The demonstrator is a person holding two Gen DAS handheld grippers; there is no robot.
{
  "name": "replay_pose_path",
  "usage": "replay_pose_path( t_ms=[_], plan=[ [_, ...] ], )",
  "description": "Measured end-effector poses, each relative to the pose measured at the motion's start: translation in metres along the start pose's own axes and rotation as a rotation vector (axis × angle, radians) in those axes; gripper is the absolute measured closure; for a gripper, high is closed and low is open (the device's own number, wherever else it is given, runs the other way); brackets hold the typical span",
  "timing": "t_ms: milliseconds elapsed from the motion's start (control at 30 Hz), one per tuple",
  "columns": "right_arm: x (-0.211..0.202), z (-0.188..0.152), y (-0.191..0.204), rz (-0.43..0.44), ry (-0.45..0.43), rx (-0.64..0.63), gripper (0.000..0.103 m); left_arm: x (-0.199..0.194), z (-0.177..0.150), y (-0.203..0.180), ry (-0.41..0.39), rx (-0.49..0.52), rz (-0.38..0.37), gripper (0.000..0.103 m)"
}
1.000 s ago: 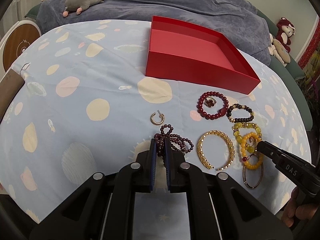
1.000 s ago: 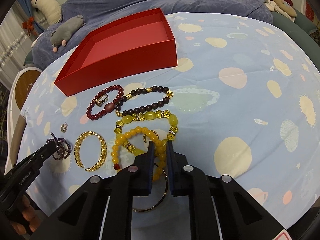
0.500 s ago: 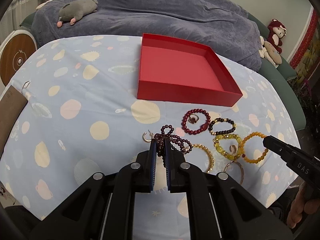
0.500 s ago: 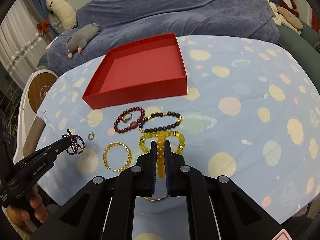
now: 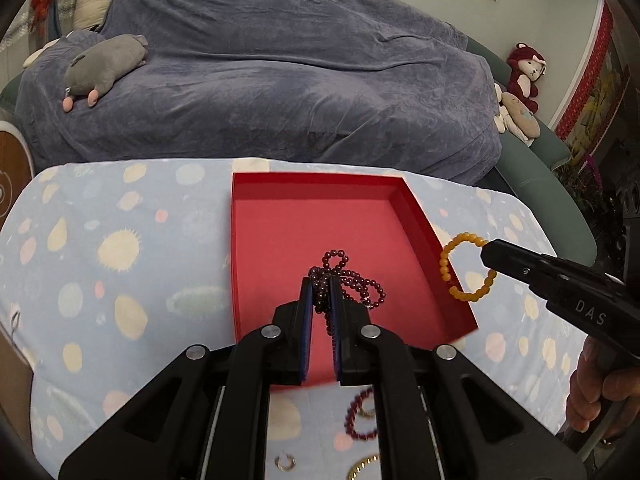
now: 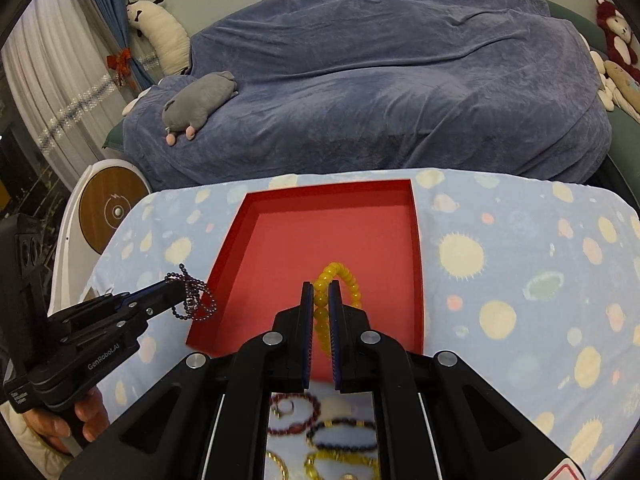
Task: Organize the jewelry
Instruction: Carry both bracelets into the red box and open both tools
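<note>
This is a home, probably a living room. Beyond the left gripper (image 5: 320, 300) stands a sofa under a blue-grey blanket (image 5: 280, 92), with plush toys (image 5: 104, 68) on it and curtains (image 6: 52, 92) to its far left.

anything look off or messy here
Nothing stands out. The left gripper carries a tangled dark purple bead strand, the right gripper a yellow bead bracelet, both near the empty red box.

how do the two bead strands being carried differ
The dark purple bead strand has small beads looped several times and hangs from the left gripper. The yellow bead bracelet has larger beads in one ring, clamped in the right gripper. Both hang above the red box.
</note>
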State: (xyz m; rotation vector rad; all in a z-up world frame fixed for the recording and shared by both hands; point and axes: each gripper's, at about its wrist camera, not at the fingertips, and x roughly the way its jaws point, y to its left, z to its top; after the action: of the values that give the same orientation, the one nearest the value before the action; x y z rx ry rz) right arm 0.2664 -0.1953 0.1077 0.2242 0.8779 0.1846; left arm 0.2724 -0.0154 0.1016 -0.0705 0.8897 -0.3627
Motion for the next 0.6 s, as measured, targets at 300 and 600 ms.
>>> replay_pose_path(
  t_ms=[300, 600],
  plan=[
    [0.105, 0.049, -0.013, 0.010, 0.087, 0.026, 0.096, 0.096, 0.052, 0.016, 0.059, 0.022, 0.029, 0.095],
    [0.158, 0.047, -0.039, -0.082, 0.172, 0.035, 0.095, 0.141, 0.054, 0.031, 0.109, 0.023, 0.059, 0.092]
  ],
)
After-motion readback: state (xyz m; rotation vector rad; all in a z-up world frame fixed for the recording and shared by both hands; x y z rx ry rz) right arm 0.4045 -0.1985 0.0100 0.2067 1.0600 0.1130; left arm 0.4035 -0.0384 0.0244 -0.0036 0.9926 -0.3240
